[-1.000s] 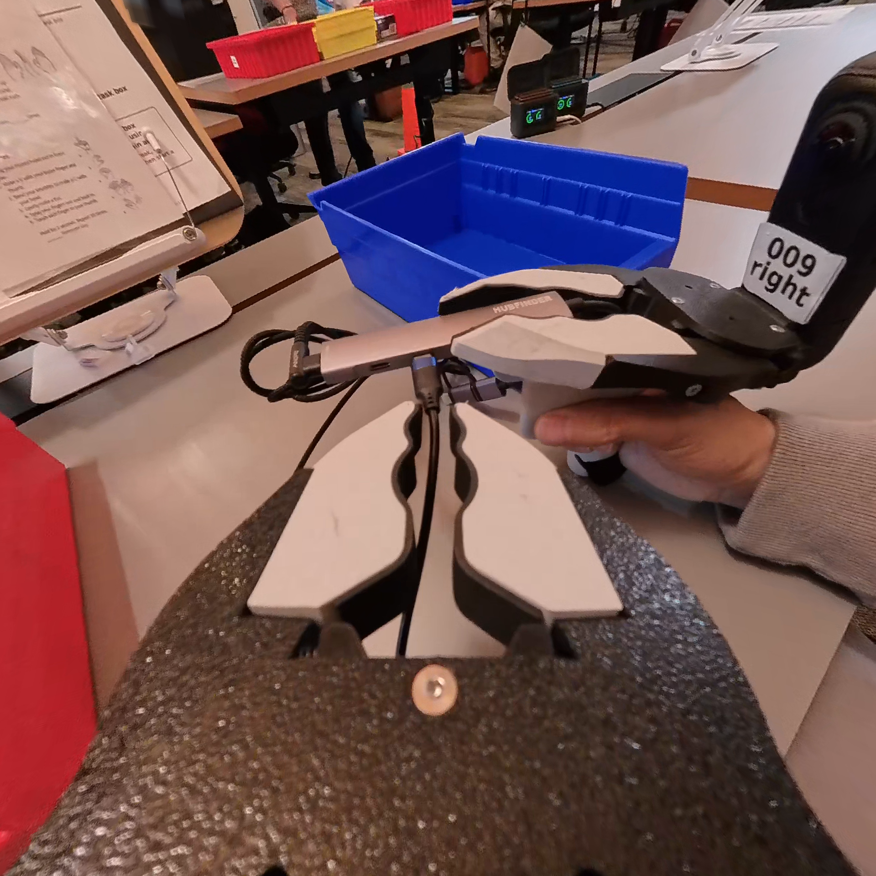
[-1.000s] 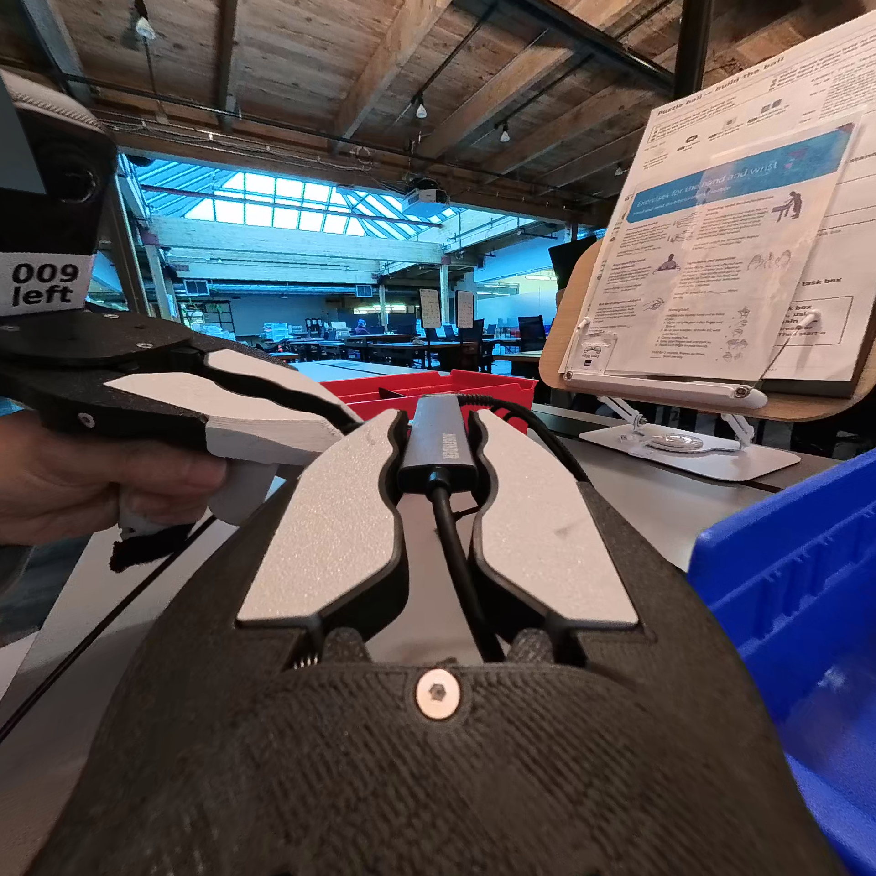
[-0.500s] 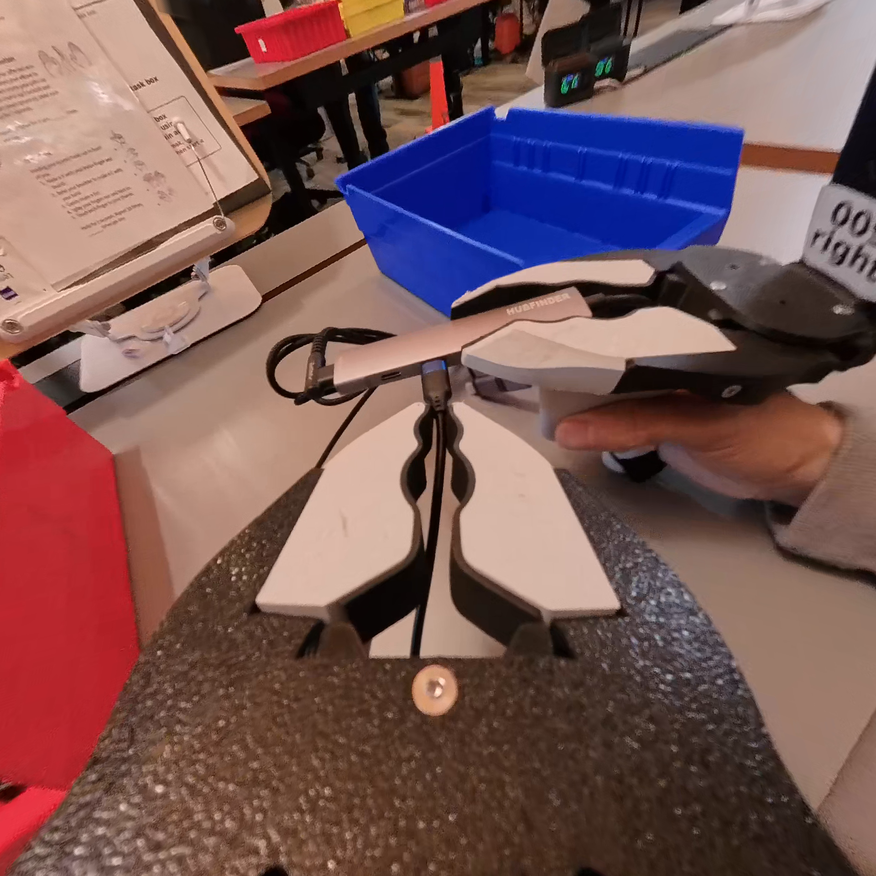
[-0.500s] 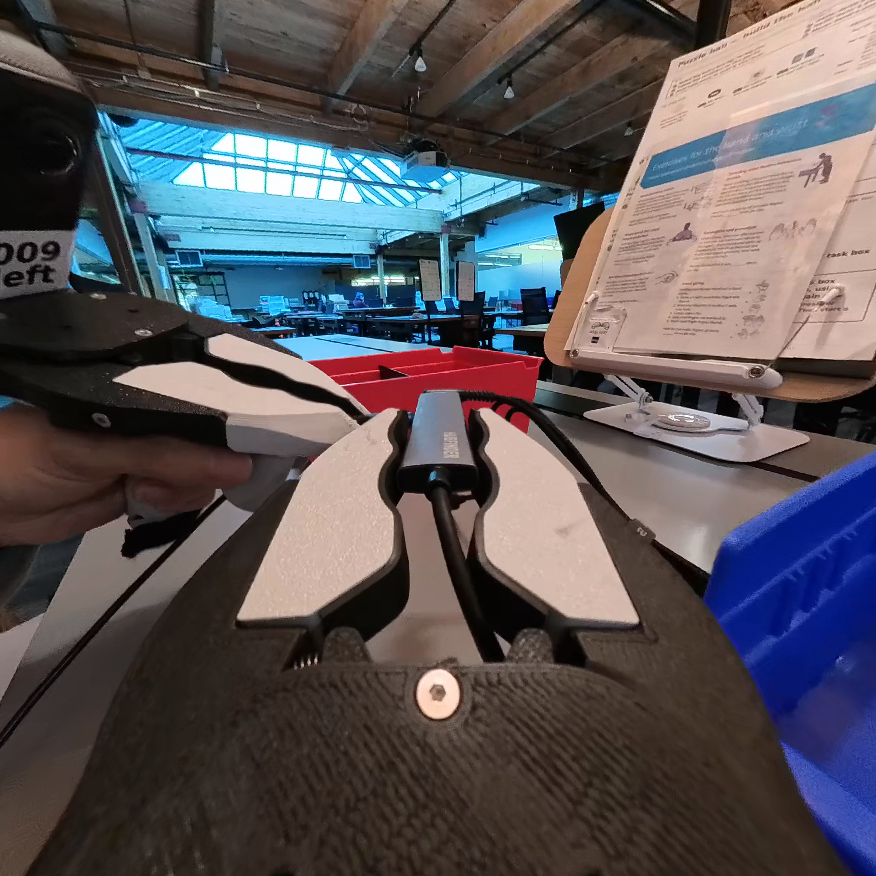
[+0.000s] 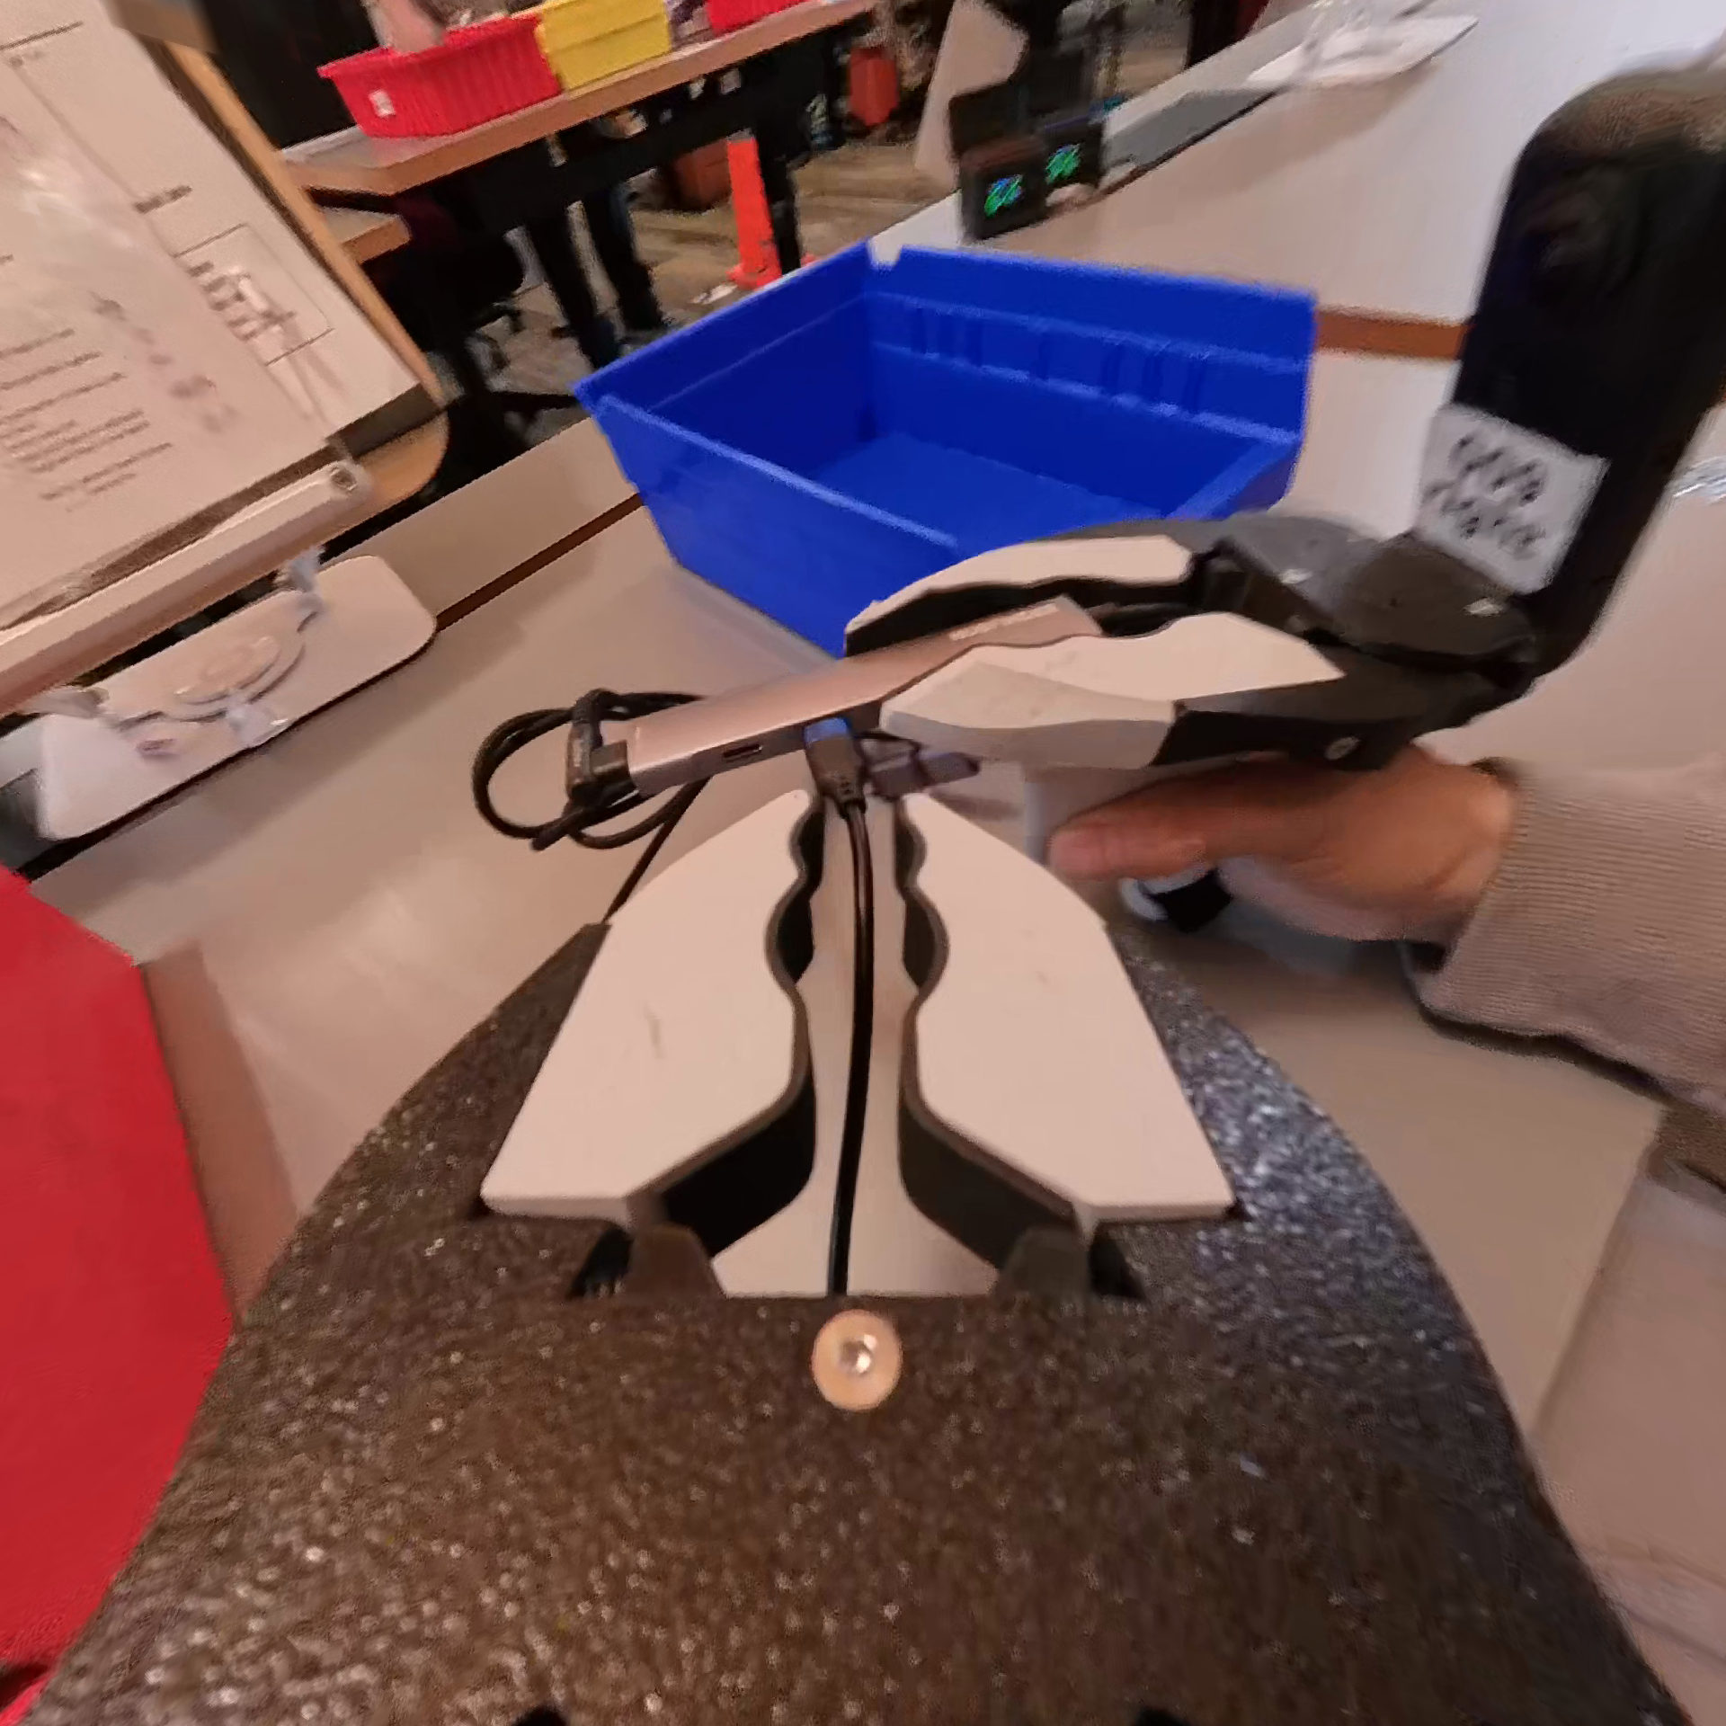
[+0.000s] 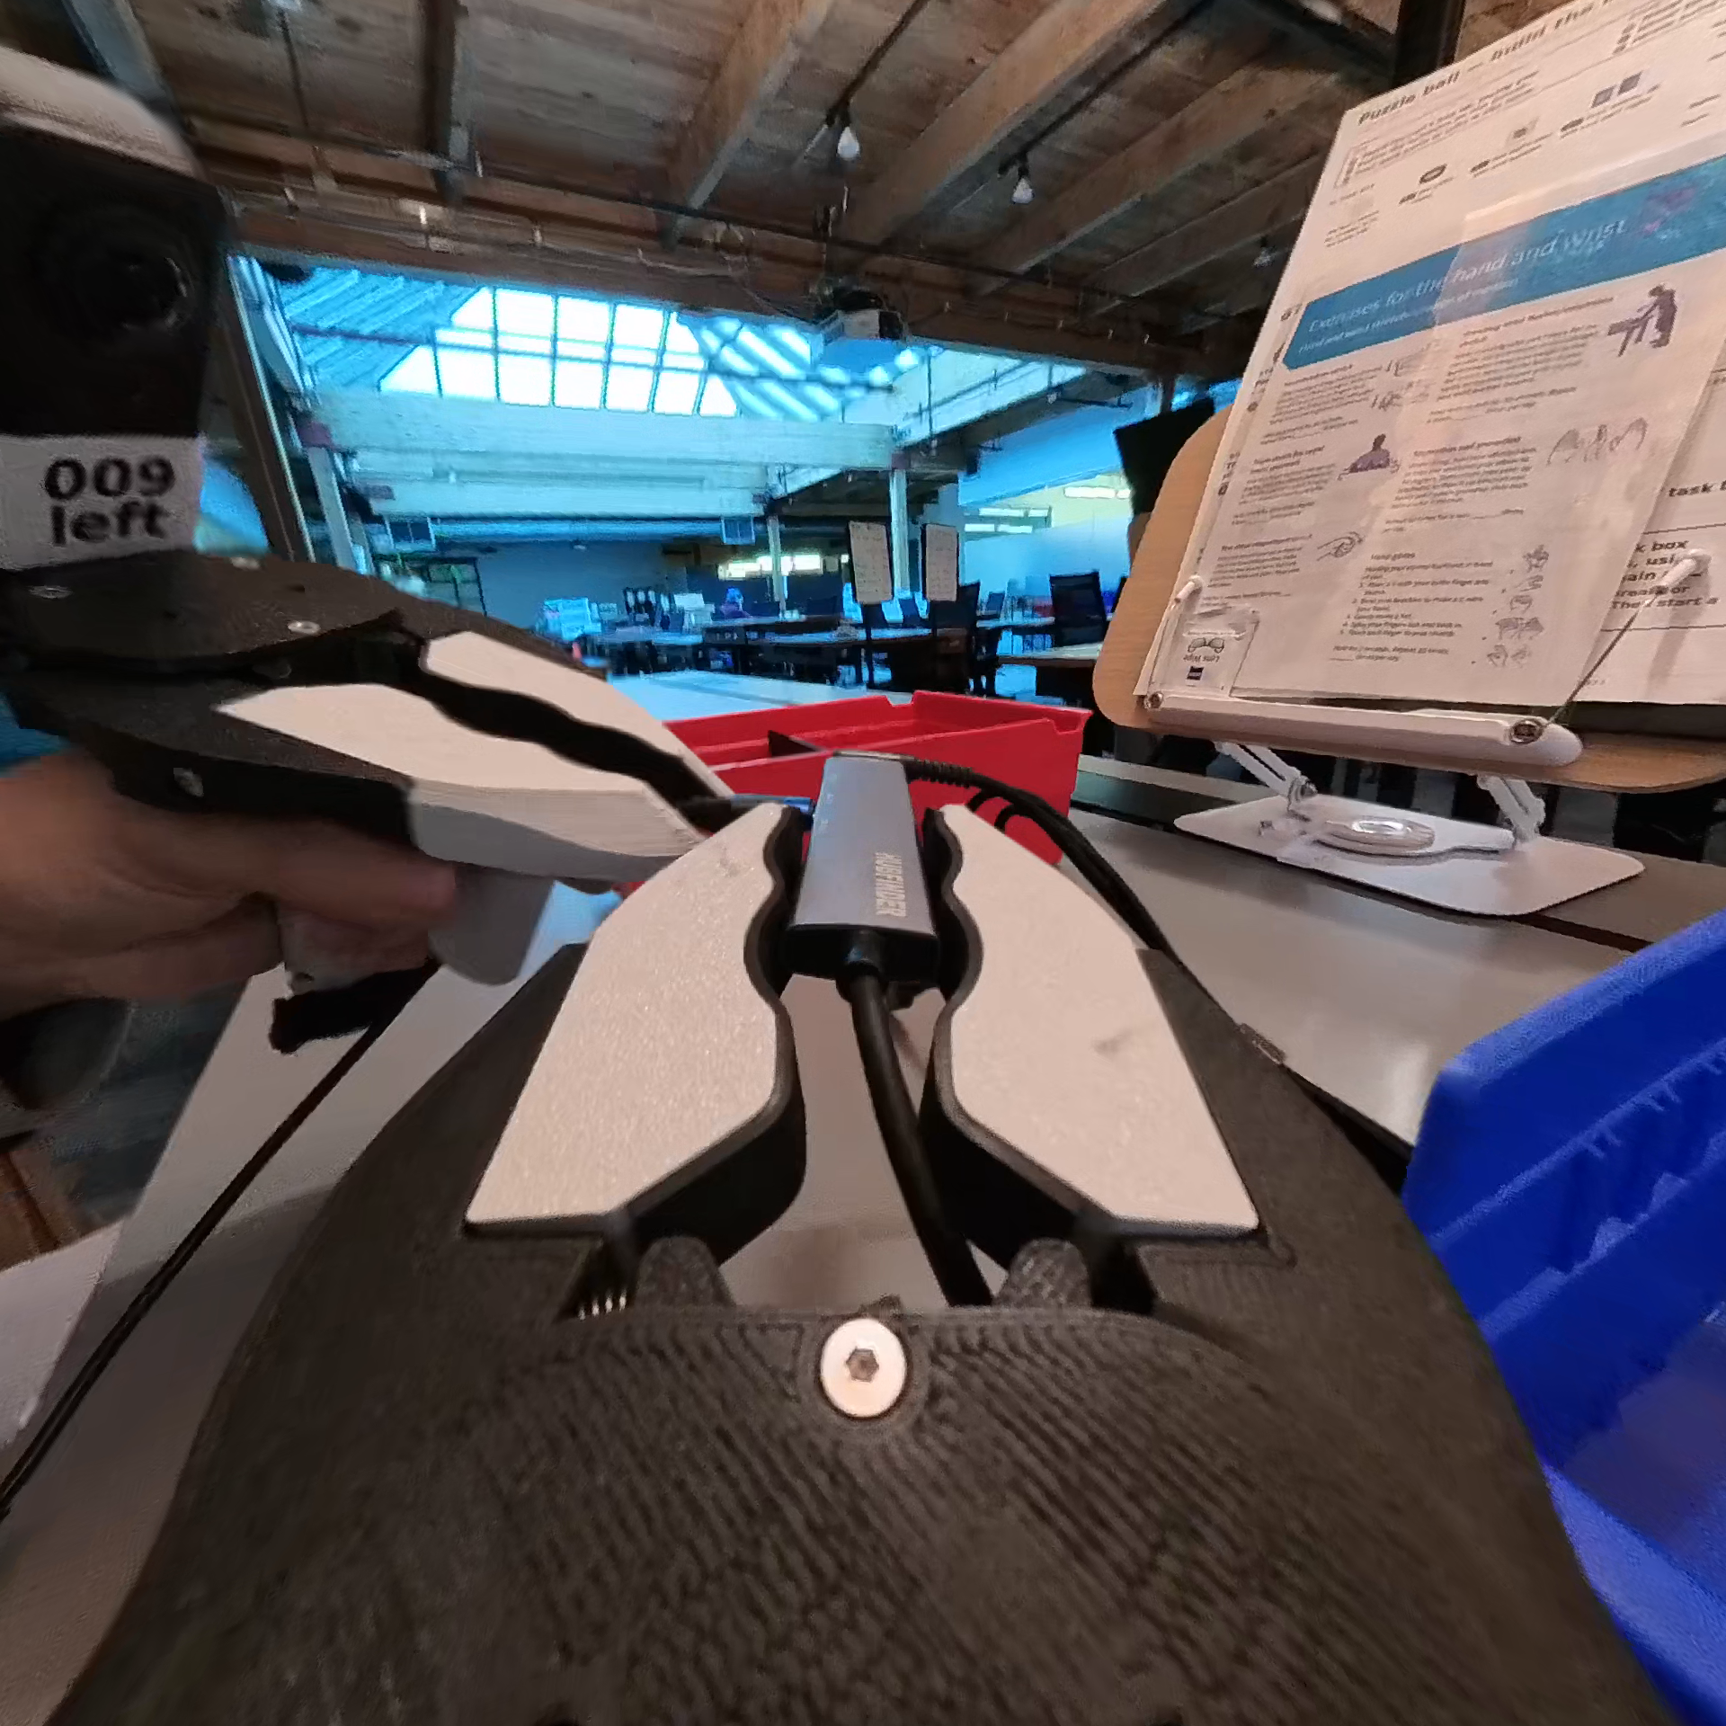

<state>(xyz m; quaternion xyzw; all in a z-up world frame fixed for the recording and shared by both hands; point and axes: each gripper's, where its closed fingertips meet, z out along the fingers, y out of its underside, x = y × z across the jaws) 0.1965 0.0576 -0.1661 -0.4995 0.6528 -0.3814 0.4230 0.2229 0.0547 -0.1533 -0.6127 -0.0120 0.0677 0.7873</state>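
Observation:
My right gripper [image 6: 859, 813] is shut on a grey USB hub [image 6: 855, 869] and holds it level above the table. In the left wrist view the hub [image 5: 728, 738] sticks out to the left of the right gripper [image 5: 878, 672]. A black cable plug with a blue tip [image 5: 834, 761] sits in the hub's side port. My left gripper [image 5: 855, 805] is just behind that plug, jaws slightly parted. The black cable [image 5: 855, 981] runs loosely between its fingers. The hub's own coiled cable [image 5: 523, 785] hangs at its far end. The left gripper [image 6: 700, 803] also shows beside the hub in the right wrist view.
A blue bin [image 5: 747, 504] stands on the grey table [image 5: 374, 887] behind the hub, and shows at the right in the right wrist view [image 6: 1588, 1214]. A red bin [image 6: 981, 747] is at my left. A document stand [image 6: 1448, 467] with papers stands at the back. Both grippers' tips are close together, under 4 cm apart.
My left fingers were closed tightly on the cable just behind the plug half a second ago and have now parted a little. The right gripper still holds the hub, shifted slightly.

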